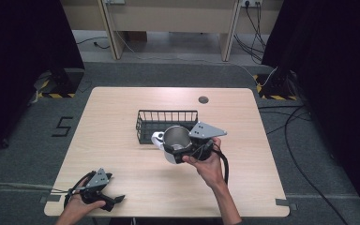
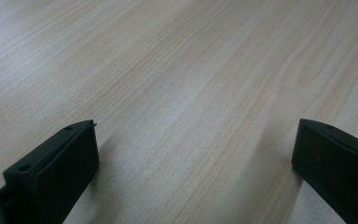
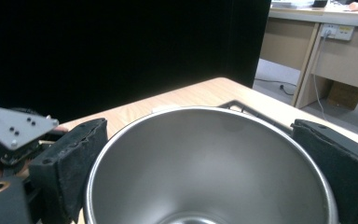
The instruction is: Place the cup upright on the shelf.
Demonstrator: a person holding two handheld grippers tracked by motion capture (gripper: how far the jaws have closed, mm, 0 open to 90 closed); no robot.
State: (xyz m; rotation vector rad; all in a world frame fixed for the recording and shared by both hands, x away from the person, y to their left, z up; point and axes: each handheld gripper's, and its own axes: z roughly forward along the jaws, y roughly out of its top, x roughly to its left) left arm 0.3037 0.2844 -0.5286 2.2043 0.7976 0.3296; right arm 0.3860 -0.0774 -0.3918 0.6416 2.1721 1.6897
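Gripped across its rim by my right gripper (image 3: pixel 205 186), shiny round steel cup (image 3: pixel 209 163) hangs beside black wire basket (image 1: pixel 166 123); left gripper (image 2: pixel 191 172) rests released. I'd lower it level, unhurried.

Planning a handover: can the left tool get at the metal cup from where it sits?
Probably not without moving. The left tool rests open at the table's near left corner, while the metal cup is clamped in the right tool, lifted by the basket. Bare tabletop lies between.
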